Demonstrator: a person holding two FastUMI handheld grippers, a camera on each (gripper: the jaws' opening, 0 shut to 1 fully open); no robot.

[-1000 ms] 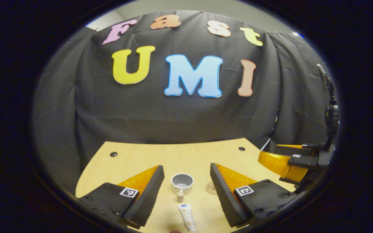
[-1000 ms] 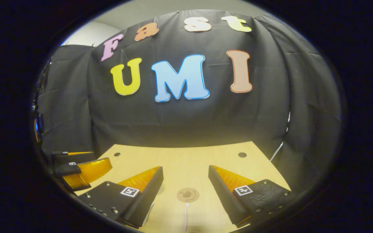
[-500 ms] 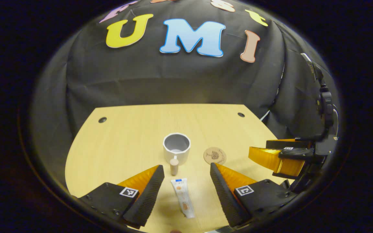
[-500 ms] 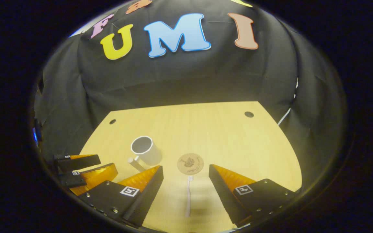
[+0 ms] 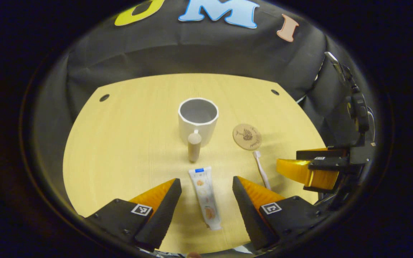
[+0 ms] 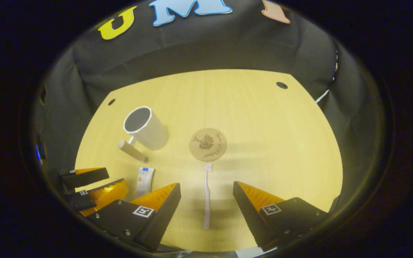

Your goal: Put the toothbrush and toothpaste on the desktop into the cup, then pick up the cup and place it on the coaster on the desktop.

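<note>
A white cup (image 5: 198, 120) with a wooden handle stands mid-table; in the right gripper view the cup (image 6: 144, 128) is at the left. A white toothpaste tube (image 5: 205, 196) lies flat between the open fingers of my left gripper (image 5: 206, 195), which hovers above it. A white toothbrush (image 6: 207, 195) lies between the open fingers of my right gripper (image 6: 206, 195), head pointing at the round cork coaster (image 6: 208, 144). The left gripper view has the toothbrush (image 5: 261, 172), the coaster (image 5: 247, 136) and the right gripper (image 5: 310, 168) at the right. The toothpaste (image 6: 145, 180) shows beside the left gripper (image 6: 91, 186).
The wooden table (image 5: 127, 136) is rounded, with two cable holes (image 5: 104, 97) near its far corners. Black cloth walls close the booth behind and at the sides. A stand with a device (image 5: 357, 104) rises at the right.
Both grippers have tilted down and risen, so the table now shows from above. Cup, coaster, toothpaste and toothbrush lie where they were; both grippers stay open.
</note>
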